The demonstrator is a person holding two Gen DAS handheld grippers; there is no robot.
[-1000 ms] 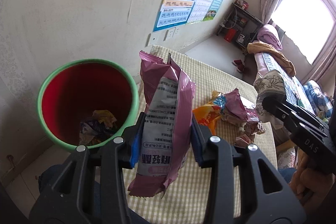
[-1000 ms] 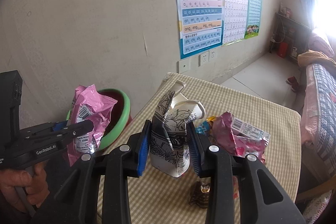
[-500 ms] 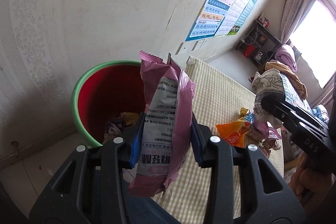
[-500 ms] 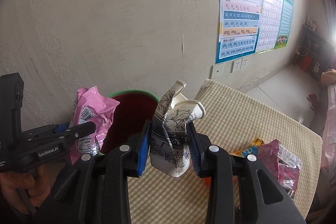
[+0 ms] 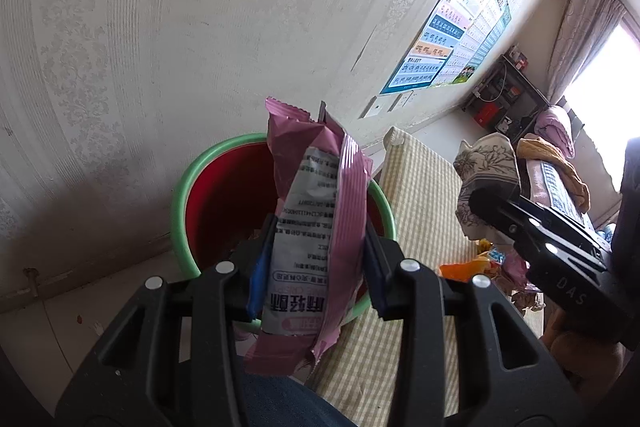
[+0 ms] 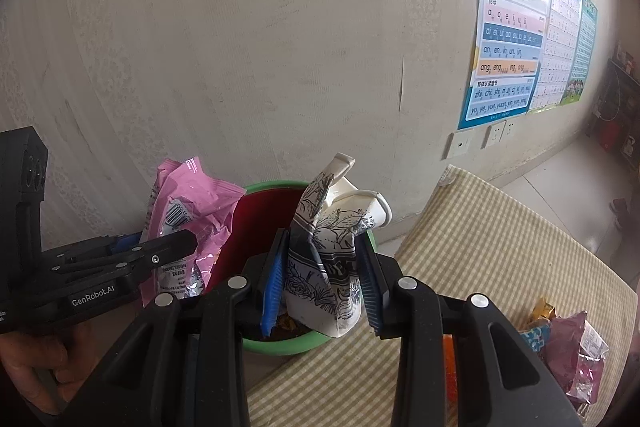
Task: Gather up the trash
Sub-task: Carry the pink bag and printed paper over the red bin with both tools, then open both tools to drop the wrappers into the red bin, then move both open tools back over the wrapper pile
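1. Now both loads are seen carried from the checked table (image 6: 500, 239) to the red bin (image 5: 224, 195).
2. A pink wrapper (image 5: 320, 211) is clamped by the left gripper (image 5: 316, 267).
3. A crushed paper cup (image 6: 332, 251) is clamped by the right gripper (image 6: 320, 287); release is judged imminent.

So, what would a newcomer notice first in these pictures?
Probably the pink snack wrapper clamped in the left gripper, in front of the green-rimmed red bin by the wall. Next, the crushed black-and-white paper cup in the right gripper, with more wrappers on the checked tablecloth.
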